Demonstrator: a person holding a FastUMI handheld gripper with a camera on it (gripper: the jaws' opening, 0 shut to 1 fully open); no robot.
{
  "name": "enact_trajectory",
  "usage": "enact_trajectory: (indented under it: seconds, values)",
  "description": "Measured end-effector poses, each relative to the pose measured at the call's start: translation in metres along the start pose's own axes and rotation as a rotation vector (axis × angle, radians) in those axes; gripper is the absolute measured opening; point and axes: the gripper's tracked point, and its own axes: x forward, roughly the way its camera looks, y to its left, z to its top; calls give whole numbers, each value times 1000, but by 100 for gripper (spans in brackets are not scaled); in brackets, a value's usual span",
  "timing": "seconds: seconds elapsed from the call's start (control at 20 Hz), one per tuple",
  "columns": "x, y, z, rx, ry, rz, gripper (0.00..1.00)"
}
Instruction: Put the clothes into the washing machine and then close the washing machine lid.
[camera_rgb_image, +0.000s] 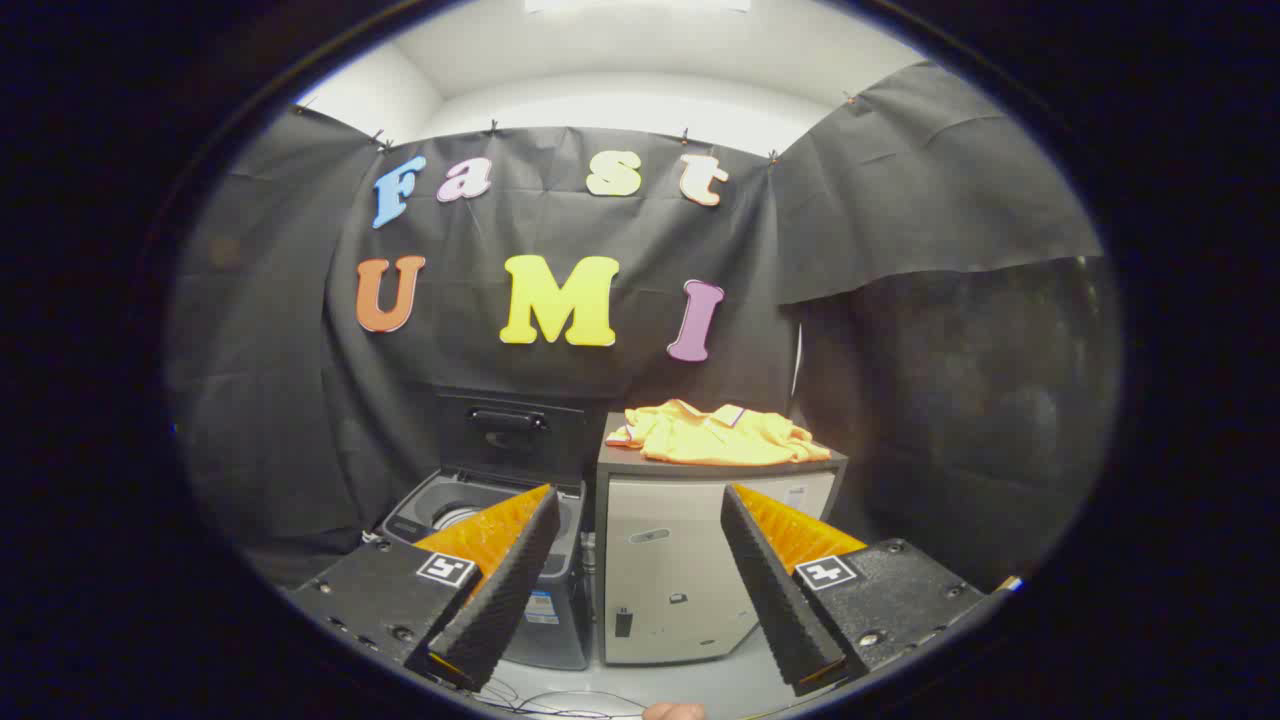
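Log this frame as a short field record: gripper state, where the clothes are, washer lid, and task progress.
gripper: gripper open, fingers spread wide, holding nothing
clothes: yellow garment lying in a heap on top of the grey cabinet, beyond the fingers
washing machine: washing machine stands beside the cabinet, partly behind one finger
lid: lid raised, drum opening exposed
progress: clothes not yet picked up; lid not yet closed
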Motion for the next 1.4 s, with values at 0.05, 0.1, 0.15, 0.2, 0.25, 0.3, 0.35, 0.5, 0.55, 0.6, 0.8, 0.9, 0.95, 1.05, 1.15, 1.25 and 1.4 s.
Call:
enact_trajectory:
  seconds: [0.05, 0.1, 0.15, 0.2, 0.25, 0.3, 0.35, 0.5, 0.55, 0.6, 0.8, 0.9, 0.95, 1.05, 1.15, 1.25, 1.4]
  values:
    - [1, 0, 0, 3, 0, 1, 100]
    - [2, 0, 2, 4, -2, 1, 100]
    - [4, 0, 3, 4, -5, 2, 100]
    - [5, 2, 4, 1, -4, 10, 100]
    - [6, 4, 3, -6, -4, 13, 100]
    - [7, 4, 4, -11, -5, 14, 100]
    - [8, 4, 2, -12, -4, 16, 100]
    - [10, 8, 3, -5, 1, 25, 100]
    - [12, 7, 2, -5, 0, 25, 100]
    - [15, 7, 1, -6, 1, 24, 100]
    - [23, 7, -1, -1, 5, 18, 100]
    - [30, 7, -2, 9, 12, 14, 100]
    - [31, 6, -3, 12, 17, 10, 100]
    - [37, 5, -3, 23, 22, 4, 100]
    - [43, 2, -1, 25, 20, -5, 100]
    - [49, -1, 2, 21, 16, -13, 100]
    - [58, -7, 7, 21, 13, -20, 100]
